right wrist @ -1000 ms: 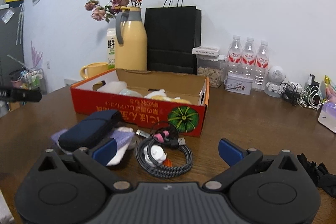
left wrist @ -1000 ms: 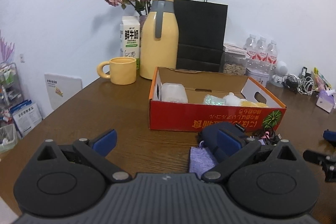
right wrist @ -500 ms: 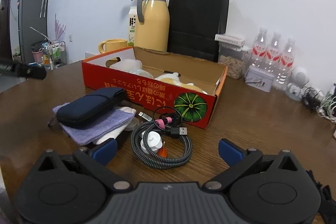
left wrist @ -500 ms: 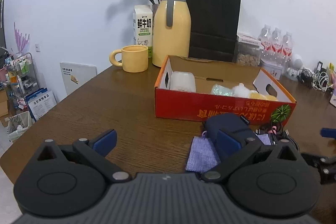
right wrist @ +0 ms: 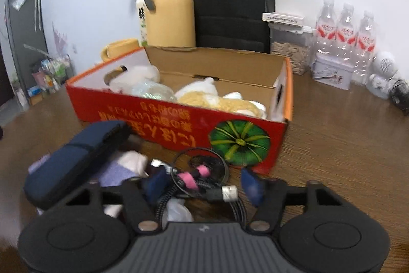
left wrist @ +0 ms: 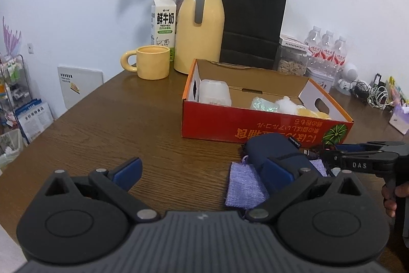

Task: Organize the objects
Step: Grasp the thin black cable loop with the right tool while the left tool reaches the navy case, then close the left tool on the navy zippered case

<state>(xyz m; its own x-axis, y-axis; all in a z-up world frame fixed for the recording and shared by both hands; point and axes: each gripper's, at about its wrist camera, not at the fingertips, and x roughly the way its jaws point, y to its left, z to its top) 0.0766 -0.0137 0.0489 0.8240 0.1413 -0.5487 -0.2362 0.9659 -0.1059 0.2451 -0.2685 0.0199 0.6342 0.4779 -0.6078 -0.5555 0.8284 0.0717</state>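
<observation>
1. Advancing since the earlier frames, the right gripper (right wrist: 207, 183) now straddles the coiled cable (right wrist: 204, 178), its wide-spread jaws closing around the coil; whether the pads press on it yet cannot be told.
2. Red cardboard box (right wrist: 179, 119) sits on the table (left wrist: 127, 119) and already holds a white container (left wrist: 213, 92), a plush toy (right wrist: 219, 96) and a wrapped packet.
3. Left to put away, judging by the layout: navy pouch (left wrist: 276, 150), purple cloth (left wrist: 242, 186) and the cable, all just in front of the box.
4. Left gripper (left wrist: 202, 172) hangs released, nothing between its fingers.
</observation>
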